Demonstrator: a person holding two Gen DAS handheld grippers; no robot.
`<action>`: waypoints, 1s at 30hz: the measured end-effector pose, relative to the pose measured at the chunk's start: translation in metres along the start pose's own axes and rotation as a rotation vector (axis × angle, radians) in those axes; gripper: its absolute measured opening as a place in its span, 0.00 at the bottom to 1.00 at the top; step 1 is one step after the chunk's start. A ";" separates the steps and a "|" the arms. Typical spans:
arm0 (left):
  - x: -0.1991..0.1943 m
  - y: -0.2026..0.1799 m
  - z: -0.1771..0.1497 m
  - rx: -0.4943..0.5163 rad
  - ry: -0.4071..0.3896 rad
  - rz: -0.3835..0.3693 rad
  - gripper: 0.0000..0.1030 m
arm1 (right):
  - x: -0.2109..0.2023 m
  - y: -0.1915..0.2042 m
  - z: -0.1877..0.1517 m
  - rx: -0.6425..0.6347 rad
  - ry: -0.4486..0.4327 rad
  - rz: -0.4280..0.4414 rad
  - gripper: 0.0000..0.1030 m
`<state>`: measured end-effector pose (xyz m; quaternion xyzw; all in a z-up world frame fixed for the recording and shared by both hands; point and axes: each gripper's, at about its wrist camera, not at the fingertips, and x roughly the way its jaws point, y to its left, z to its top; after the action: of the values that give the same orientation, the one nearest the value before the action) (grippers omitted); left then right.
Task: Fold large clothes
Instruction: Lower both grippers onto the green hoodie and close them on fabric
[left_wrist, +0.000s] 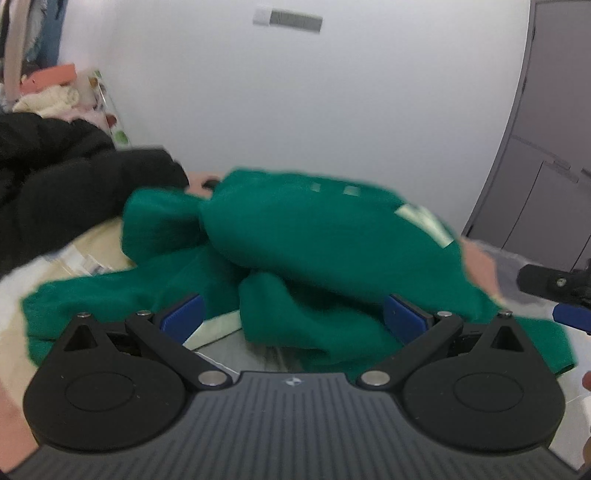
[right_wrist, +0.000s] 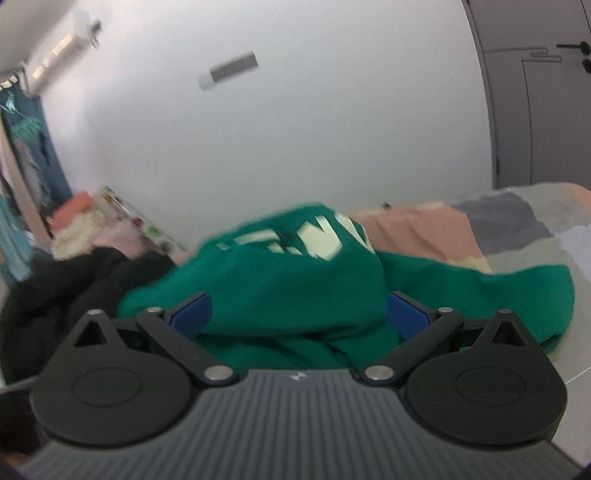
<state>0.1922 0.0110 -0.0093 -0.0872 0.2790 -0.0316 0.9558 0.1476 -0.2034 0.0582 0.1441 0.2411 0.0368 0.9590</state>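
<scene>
Crumpled green sweatshirt with pale lettering (right_wrist: 295, 288) lies heaped on patchwork bedspread (right_wrist: 517, 229); left gripper (left_wrist: 293, 314) and right gripper (right_wrist: 299, 314), jaws spread wide, frame it for a grasp.

Motion-blurred throughout. Pale lettering on green sweatshirt (right_wrist: 280, 280) smeared, unreadable. Blue fingertips (right_wrist: 192, 314) partly buried in cloth; grip undeterminable. Black coat (left_wrist: 55, 177) cut by left edge. Bedspread (right_wrist: 517, 229) cropped right.

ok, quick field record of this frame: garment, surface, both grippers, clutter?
garment: green sweatshirt, bunched in a heap, pale lettering on top
surface: bed with patchwork cover
left gripper: open, green fabric between the fingers
right gripper: open, fabric between the fingers
clutter: black jacket beside the sweatshirt
image: motion blurred
</scene>
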 end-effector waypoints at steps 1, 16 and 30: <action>0.014 0.005 -0.005 -0.012 0.011 -0.012 1.00 | 0.011 -0.006 -0.006 0.017 0.001 0.008 1.00; 0.126 0.034 -0.037 -0.096 0.024 -0.211 0.60 | 0.124 -0.052 -0.059 0.037 0.002 0.020 0.93; 0.053 0.042 -0.032 -0.202 0.025 -0.273 0.16 | 0.094 -0.044 -0.038 -0.015 -0.055 0.119 0.14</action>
<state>0.2204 0.0415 -0.0719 -0.2194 0.2782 -0.1342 0.9255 0.2126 -0.2222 -0.0291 0.1519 0.2053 0.0915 0.9625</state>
